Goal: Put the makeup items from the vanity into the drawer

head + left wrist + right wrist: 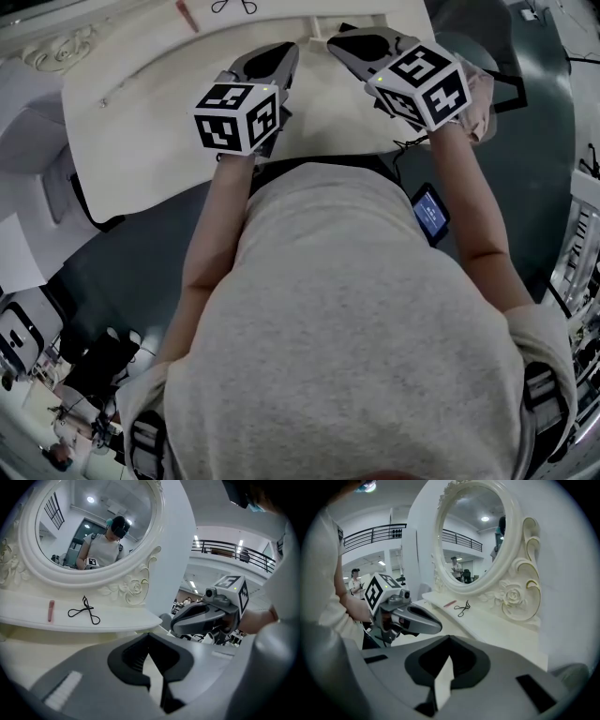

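Both the left gripper (149, 635) and right gripper (449, 639) sat closed and empty before the mirror (93, 527); the eyelash curler (85, 611) beneath it wanted open jaws, brought in low.

The vanity (119, 618) looks smooth and white-painted, its mirror (93, 508) glossy glass. The left gripper (149, 633) and right gripper (449, 637) are matt grey plastic.

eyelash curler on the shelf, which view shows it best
Left gripper view: the eyelash curler lies biggest and sharpest there, on the shelf next to a pink tube. The right gripper view shows it small and distant; the head view catches only its handle loops at the top edge.
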Demonstrator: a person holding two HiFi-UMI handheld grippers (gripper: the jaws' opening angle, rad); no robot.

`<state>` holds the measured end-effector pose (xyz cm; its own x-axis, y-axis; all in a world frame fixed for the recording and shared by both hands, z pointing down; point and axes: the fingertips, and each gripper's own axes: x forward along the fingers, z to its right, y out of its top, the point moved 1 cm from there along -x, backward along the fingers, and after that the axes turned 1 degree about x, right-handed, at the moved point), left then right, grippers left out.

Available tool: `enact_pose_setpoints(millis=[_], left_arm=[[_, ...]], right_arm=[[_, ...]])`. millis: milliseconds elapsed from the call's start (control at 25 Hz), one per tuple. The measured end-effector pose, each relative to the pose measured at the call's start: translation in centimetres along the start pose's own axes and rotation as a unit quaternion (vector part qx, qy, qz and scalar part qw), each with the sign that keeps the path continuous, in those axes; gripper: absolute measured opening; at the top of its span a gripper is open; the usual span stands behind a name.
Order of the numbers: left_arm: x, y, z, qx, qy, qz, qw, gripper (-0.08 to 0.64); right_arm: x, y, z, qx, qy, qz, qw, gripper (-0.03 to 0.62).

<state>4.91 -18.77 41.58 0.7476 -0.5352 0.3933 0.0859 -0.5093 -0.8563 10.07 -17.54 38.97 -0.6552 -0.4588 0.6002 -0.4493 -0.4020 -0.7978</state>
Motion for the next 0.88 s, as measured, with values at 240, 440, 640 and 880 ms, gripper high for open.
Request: enact_pose_setpoints(millis=[240,440,640,880], left_arm=[[0.6,-0.2,0.8,0.008,-0.020,-0.003,0.9998,0.009],[1.2,0.0,1.3,0.015,-0.031,-0.002,0.9994,0.009],[1.7,0.1,1.6,0.023,-0.035,-0.002,0.9991,0.009],[2.0,-0.2,1.8,0.032,-0.036,-0.011,0.9988,0.009]], right_arm=[[-0.4,0.5,0.1,0.019,-0.041,0.030,0.999,0.008],[-0.5,1.0,0.0,0.010,-0.070,0.046,0.996,0.008],[-0.5,1.0,0.1,0.018,-0.085,0.054,0.995,0.008],[-0.2,-0.2,-0.1,0.043,-0.102,0.053,0.992,0.008]])
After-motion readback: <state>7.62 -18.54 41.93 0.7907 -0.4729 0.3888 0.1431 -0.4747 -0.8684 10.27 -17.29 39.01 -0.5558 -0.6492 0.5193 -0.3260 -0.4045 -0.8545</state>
